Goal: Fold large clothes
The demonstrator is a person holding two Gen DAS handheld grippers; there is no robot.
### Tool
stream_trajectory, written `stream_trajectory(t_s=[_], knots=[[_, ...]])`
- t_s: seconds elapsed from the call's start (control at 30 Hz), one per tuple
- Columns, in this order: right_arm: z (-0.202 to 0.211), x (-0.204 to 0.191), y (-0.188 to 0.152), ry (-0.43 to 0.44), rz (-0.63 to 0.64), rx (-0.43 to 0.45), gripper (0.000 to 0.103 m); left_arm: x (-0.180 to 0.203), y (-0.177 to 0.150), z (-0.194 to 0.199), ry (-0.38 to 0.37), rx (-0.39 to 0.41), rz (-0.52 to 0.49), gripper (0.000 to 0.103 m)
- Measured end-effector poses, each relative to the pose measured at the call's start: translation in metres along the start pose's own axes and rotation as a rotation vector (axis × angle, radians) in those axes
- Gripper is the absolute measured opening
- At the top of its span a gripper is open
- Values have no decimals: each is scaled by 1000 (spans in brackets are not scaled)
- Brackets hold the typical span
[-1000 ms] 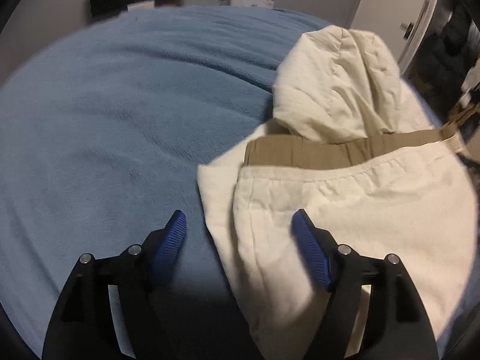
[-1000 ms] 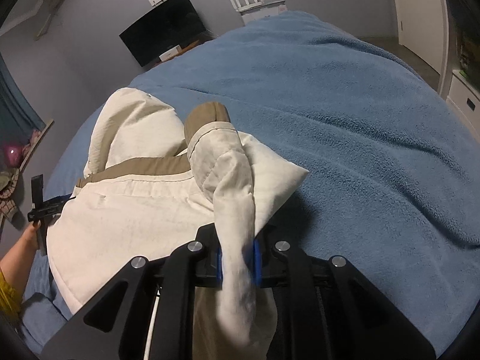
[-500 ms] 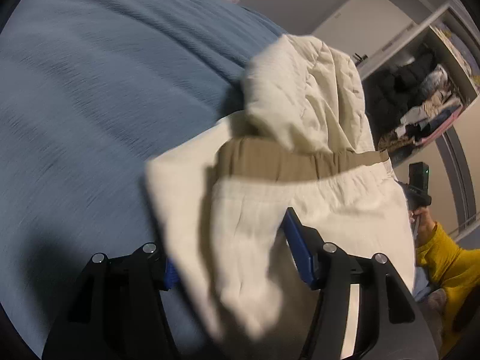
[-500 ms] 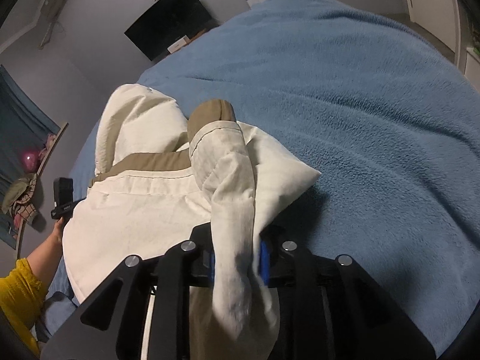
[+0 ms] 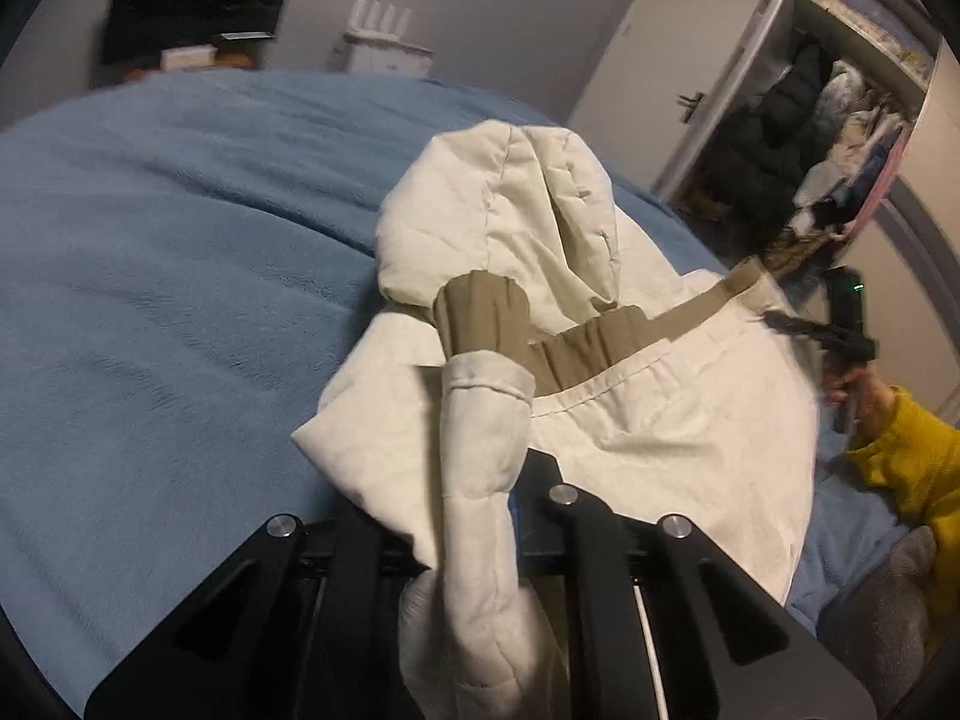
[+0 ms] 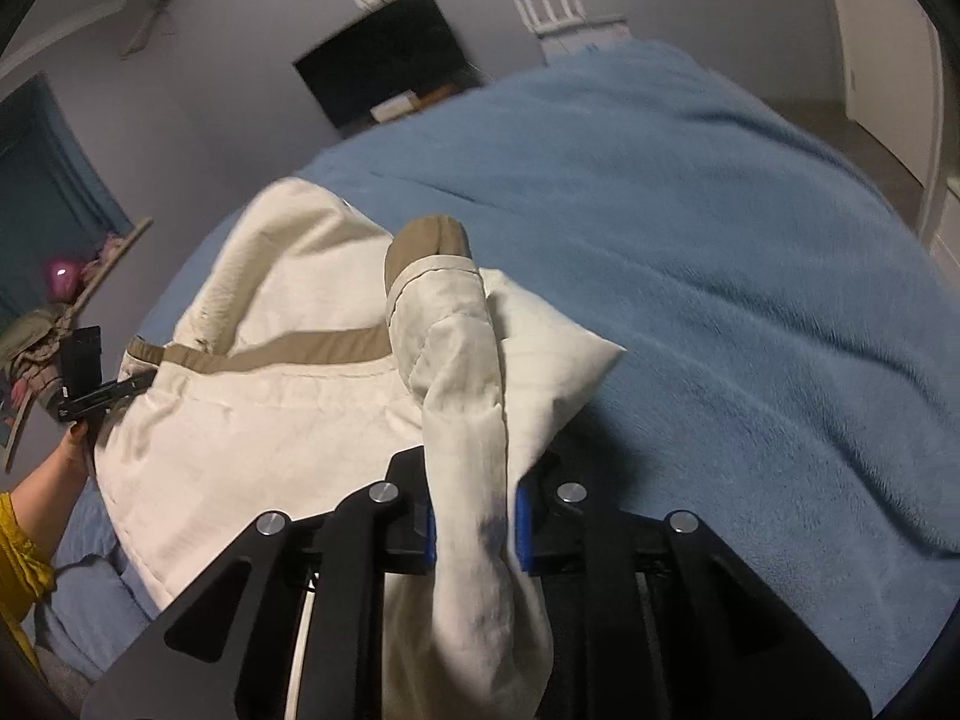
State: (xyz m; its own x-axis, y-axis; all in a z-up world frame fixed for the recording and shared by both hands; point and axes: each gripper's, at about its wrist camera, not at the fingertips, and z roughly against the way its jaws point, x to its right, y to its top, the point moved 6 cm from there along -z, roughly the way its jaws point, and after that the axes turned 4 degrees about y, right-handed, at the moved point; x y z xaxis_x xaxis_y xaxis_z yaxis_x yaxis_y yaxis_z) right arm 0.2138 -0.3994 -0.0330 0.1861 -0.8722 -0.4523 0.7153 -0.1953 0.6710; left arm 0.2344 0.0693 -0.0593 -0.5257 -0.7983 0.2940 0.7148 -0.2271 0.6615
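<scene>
A cream hooded jacket [image 5: 660,420] with a tan band lies on a blue blanket [image 5: 150,300], hood [image 5: 510,210] at the far end. My left gripper [image 5: 480,516] is closing on a bunched fold of the jacket's left edge, which fills the gap between its pads and stands lifted, the tan part on top. In the right wrist view the jacket [image 6: 270,408] has its right edge raised the same way. My right gripper [image 6: 471,525] is closing there, and its blue pads [image 6: 521,531] press the cream fabric.
The blue blanket [image 6: 720,240] stretches wide beyond the jacket. A person's hand in a yellow sleeve [image 5: 900,456] is at the bed's side. An open wardrobe [image 5: 828,138] with clothes, a white door [image 5: 660,60] and a dark screen [image 6: 384,72] stand around the bed.
The left gripper went from open beside the jacket's edge to clamped on it and lifted the fold. The right gripper kept its hold and rose slightly.
</scene>
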Motion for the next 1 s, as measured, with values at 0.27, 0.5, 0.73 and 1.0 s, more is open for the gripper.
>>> stream_trajectory(t_s=[0.27, 0.5, 0.73, 1.0], knots=[[39, -62, 27, 80, 144, 88, 5, 39, -30, 74, 7, 85, 40, 11], [-25, -32, 25, 11, 51, -49, 5, 3, -63, 42, 103, -31, 107, 13], [-101, -4, 8, -56, -17, -182, 6, -25, -79, 8, 148, -104, 173, 21], [-129, -3, 4, -100, -14, -177, 11, -32, -84, -11, 209, -138, 209, 33]])
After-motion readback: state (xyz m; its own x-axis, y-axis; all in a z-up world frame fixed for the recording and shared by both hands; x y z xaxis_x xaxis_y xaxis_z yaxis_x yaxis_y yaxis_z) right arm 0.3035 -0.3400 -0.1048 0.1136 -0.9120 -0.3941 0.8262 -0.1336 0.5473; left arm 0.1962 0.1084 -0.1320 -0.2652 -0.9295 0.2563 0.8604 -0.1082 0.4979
